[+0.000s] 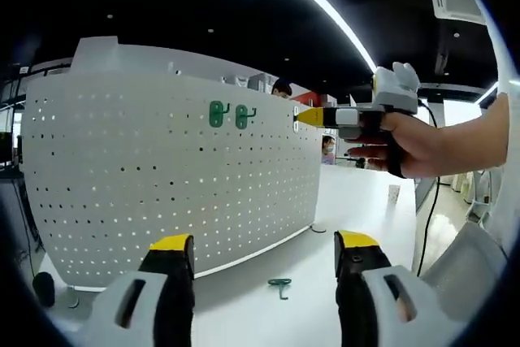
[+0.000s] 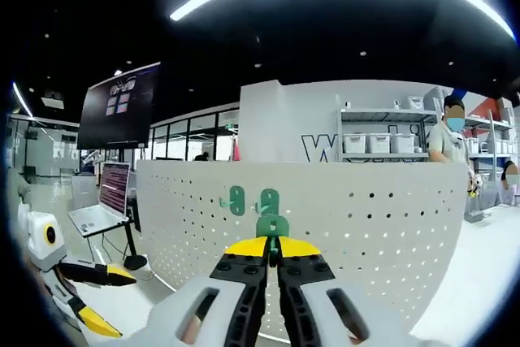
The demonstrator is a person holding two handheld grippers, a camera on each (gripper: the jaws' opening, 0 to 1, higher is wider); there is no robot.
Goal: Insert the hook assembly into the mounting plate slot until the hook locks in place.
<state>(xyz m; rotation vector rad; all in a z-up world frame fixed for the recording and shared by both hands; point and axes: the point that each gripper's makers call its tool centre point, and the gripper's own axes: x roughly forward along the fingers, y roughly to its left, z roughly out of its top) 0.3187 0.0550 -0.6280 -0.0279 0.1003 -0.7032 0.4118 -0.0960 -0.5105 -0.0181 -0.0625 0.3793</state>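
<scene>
Between the yellow-tipped jaws of the right gripper (image 2: 272,243), pressed together, sits a green hook (image 2: 272,226), held right against the white pegboard (image 2: 366,225). Two more green hooks (image 2: 236,200) hang on the board just above and to the left of it (the nearer one almost touches the held hook in the right gripper view). In the left gripper view the right gripper (image 1: 302,117) reaches in from the right at the pegboard's (image 1: 146,184) upper edge, a person's hand (image 1: 418,144) wrapped around it, with the two hung hooks (image 1: 217,114) a little to its left.

The left gripper (image 1: 264,243) hangs low with its jaws spread apart and nothing between them; it also shows at the lower left of the right gripper view (image 2: 101,298). Another green hook (image 1: 280,285) lies loose on the white table (image 1: 357,201) in front of the board.

Around this is an office-like room: dark ceiling with long light strips, glass partitions, a laptop (image 2: 101,205) on a stand, a dark wall screen (image 2: 120,106), and shelves of white bins (image 2: 378,142). Large letters on the back wall are partly hidden; only a "W" reads.
</scene>
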